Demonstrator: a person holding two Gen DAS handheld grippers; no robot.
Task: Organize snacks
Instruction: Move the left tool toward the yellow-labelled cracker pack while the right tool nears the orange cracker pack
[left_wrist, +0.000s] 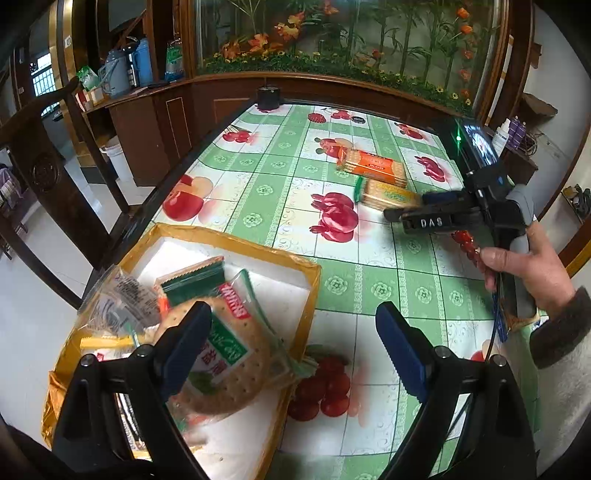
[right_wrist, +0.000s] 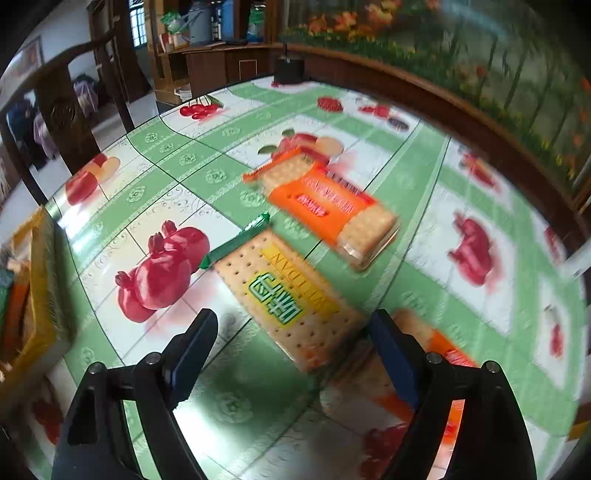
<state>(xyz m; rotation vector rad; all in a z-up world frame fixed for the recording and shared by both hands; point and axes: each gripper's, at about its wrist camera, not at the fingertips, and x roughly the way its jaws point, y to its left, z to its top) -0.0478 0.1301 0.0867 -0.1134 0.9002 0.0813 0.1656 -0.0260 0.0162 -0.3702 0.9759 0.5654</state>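
A glass-fronted panel of painted bamboo and orange flowers (left_wrist: 351, 37) fills the far wall above a dark wooden sill; to its left a wooden sideboard (left_wrist: 147, 122) carries blue kettles and bags, and a carved dark chair (left_wrist: 48, 166) stands beside the bench on pale floor tiles; a small black pot (left_wrist: 269, 98) sits at the far edge of the bench. The bench (left_wrist: 280, 192) is covered in a glossy green-and-white cloth printed with apples, cherries and pomegranates. At its near left corner lies a yellow-rimmed white tray (left_wrist: 236, 243) holding several cracker packets, among them a round-cracker packet with a green and red label (left_wrist: 225, 354) and a green-ended packet behind it; in the right wrist view the tray shows only at the far left edge. Well apart from the tray, mid-bench, an orange cracker packet (right_wrist: 325, 203) lies flat, and just beside it a green-ended cracker packet with a yellow label (right_wrist: 284, 291); a third orange packet (right_wrist: 436, 369), blurred, lies under the right finger. The left gripper (left_wrist: 291, 347) hovers at the tray's right rim, fingers spread wide and holding nothing, the left finger over the round-cracker packet. The right gripper (right_wrist: 291, 350), held in the person's right hand (left_wrist: 528, 269), has its fingers spread wide and empty, with the near end of the yellow-label packet between them; whether they touch it is unclear.
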